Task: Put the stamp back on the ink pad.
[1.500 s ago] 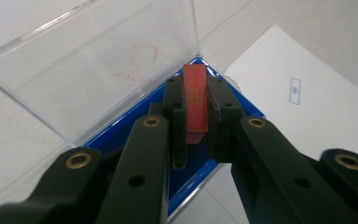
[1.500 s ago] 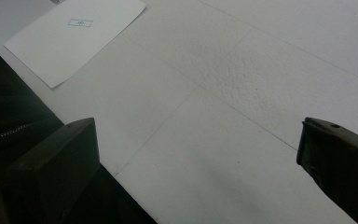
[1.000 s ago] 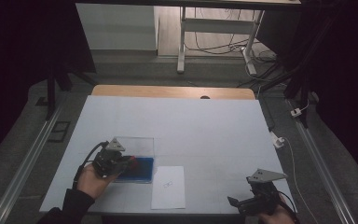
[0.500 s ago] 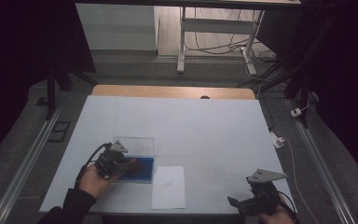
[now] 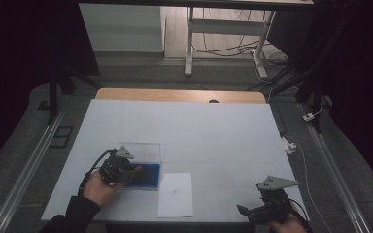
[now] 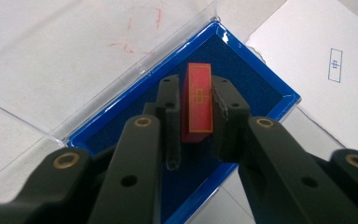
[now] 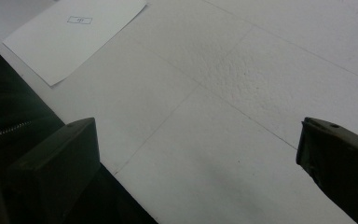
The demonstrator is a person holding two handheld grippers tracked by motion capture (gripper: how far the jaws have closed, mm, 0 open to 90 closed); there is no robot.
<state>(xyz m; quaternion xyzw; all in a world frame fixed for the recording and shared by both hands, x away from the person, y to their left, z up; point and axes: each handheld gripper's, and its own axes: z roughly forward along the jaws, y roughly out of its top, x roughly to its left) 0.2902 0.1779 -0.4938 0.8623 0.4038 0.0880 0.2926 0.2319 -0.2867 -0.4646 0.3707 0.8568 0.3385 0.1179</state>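
Observation:
A red block [image 6: 199,100] with a gold outline stands on its edge inside a blue-lined case [image 6: 256,88], whose clear lid [image 6: 74,60] lies open flat behind it. My left gripper [image 6: 196,85] straddles the block; its jaws have just been opening and now sit close on either side, barely off it. From above, that left gripper [image 5: 130,171] hovers over the blue case [image 5: 149,177] at the table's near left. My right gripper [image 5: 246,211] rests by the near right edge, and the right gripper [image 7: 198,135] stands wide open with bare table between its jaws.
A white sheet [image 5: 176,194] with a small printed rectangle lies just right of the case, also seen as the sheet [image 7: 74,32] from the right gripper. The white table [image 5: 199,131] stretches back to a wooden strip. Its near edge runs close under the right gripper.

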